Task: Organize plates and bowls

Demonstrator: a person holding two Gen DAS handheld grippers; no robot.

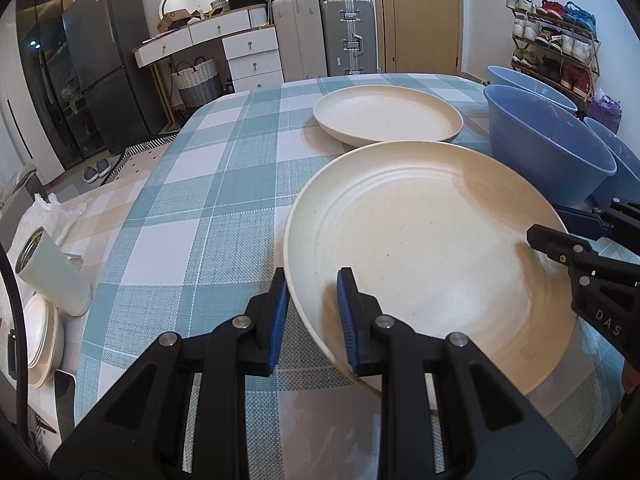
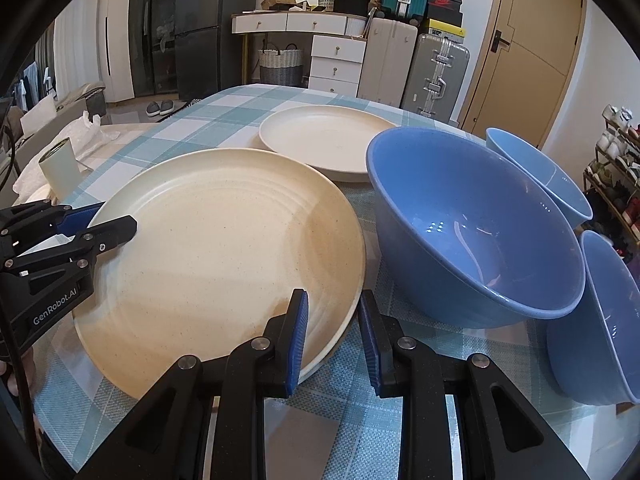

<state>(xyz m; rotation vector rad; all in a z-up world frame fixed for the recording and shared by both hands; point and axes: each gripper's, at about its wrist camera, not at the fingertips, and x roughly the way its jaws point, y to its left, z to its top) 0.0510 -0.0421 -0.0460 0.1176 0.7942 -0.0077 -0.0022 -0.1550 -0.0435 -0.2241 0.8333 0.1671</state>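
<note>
Both grippers, left gripper (image 1: 312, 316) and right gripper (image 2: 334, 336), straddle the cream plate's (image 1: 420, 240) opposite rims, jaws parted, not yet clamped. Stiff, slick, breakable: pinch the rim firmly.

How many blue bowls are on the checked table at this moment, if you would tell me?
3. The large blue bowl sits right of the near plate; a second bowl is behind it; a third bowl lies at the right edge. Others may be hidden.
</note>
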